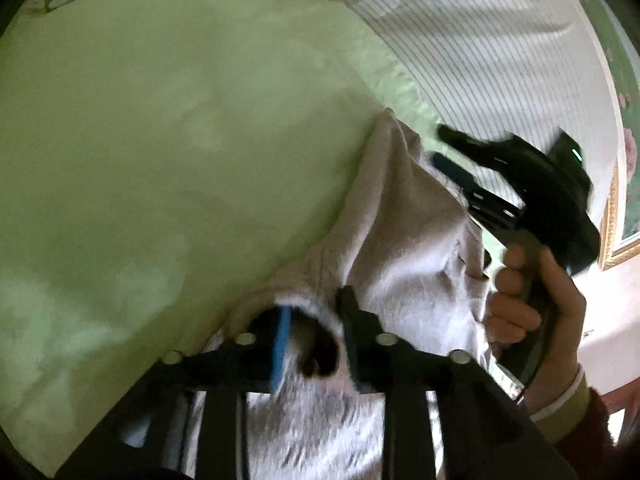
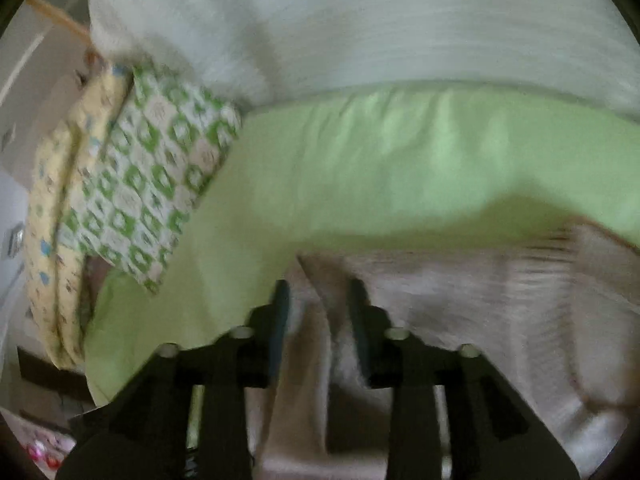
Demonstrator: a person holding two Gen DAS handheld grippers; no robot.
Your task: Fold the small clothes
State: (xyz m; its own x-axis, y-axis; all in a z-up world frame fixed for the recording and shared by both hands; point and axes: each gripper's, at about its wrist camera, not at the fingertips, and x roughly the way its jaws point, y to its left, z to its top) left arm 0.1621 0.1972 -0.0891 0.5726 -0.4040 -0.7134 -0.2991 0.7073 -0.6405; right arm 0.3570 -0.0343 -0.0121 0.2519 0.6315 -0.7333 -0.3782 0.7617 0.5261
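A small pale grey garment (image 1: 400, 248) hangs lifted above the green bed sheet (image 1: 180, 140). My left gripper (image 1: 314, 320) is shut on one edge of it, with cloth bunched between the fingers. My right gripper (image 1: 448, 152) shows in the left wrist view, held by a hand (image 1: 532, 292), gripping the garment's far edge. In the right wrist view my right gripper (image 2: 318, 304) has the garment (image 2: 460, 320) between its fingers, cloth draped to the right. The frames are blurred.
A green-and-white patterned pillow (image 2: 160, 184) and a yellow patterned one (image 2: 60, 216) lie at the bed's left end. A white striped cover (image 2: 380, 28) lies along the far side of the sheet (image 2: 400, 160). A framed picture (image 1: 620, 216) hangs at right.
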